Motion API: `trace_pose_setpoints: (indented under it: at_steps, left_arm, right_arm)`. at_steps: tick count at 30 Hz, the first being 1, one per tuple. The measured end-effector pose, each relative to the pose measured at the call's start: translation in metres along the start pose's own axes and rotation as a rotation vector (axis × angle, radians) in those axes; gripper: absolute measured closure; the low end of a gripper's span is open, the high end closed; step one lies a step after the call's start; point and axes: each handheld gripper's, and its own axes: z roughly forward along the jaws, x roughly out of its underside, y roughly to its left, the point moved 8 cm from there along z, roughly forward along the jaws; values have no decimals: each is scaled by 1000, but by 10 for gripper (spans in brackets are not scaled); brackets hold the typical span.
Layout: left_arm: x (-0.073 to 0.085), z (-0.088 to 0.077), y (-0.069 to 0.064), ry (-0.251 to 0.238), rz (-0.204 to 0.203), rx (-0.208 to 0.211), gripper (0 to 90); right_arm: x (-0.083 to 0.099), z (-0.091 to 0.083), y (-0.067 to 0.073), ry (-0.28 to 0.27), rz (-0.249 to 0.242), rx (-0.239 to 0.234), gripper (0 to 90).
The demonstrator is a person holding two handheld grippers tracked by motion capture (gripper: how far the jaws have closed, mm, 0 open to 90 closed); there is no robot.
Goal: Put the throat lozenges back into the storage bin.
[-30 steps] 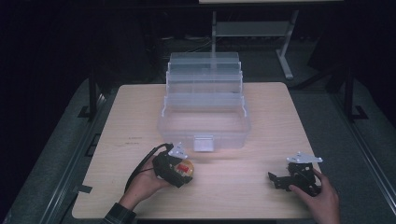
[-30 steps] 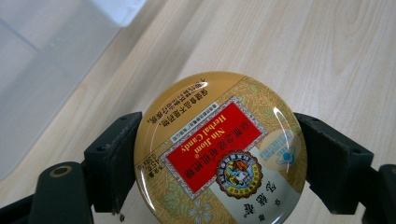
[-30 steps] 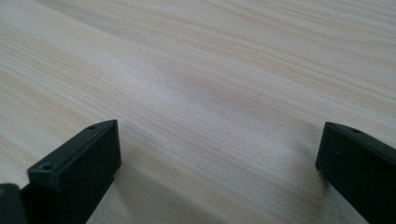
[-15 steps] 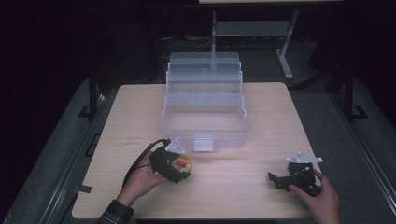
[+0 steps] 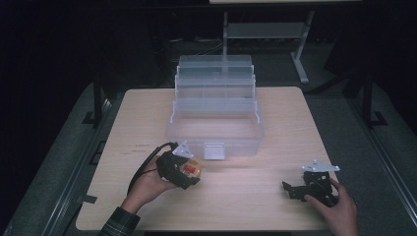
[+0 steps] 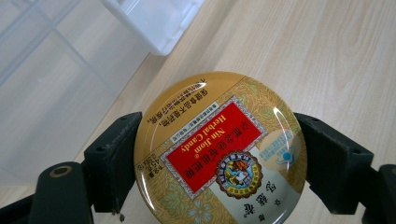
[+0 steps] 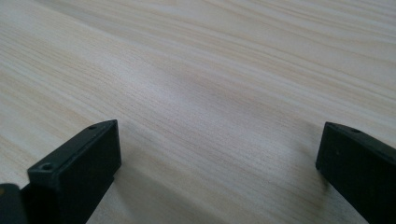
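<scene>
Candy tin (image 6: 219, 149) clamped flat by its rim in the left gripper (image 5: 183, 169), just before the clear bin (image 5: 215, 135): keep it level, clear the front wall, then release; right gripper (image 5: 307, 189) rests wide open on the desk (image 5: 285, 123).

Black fingers (image 6: 109, 161) clamp a round candy tin (image 6: 219, 151) beside a clear box (image 6: 60, 74).

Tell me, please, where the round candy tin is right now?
The candy tin is clamped in the left hand-held gripper, at the table's front left in the high view, just before the clear storage box.
</scene>
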Motion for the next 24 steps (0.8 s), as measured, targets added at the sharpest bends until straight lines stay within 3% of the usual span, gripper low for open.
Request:
trace_pose_setpoints:
  at_steps: [24]
  left_arm:
    - [-18, -16, 9, 0, 13, -9, 196]
  right_arm:
    - [0, 0, 0, 0, 0, 0, 0]
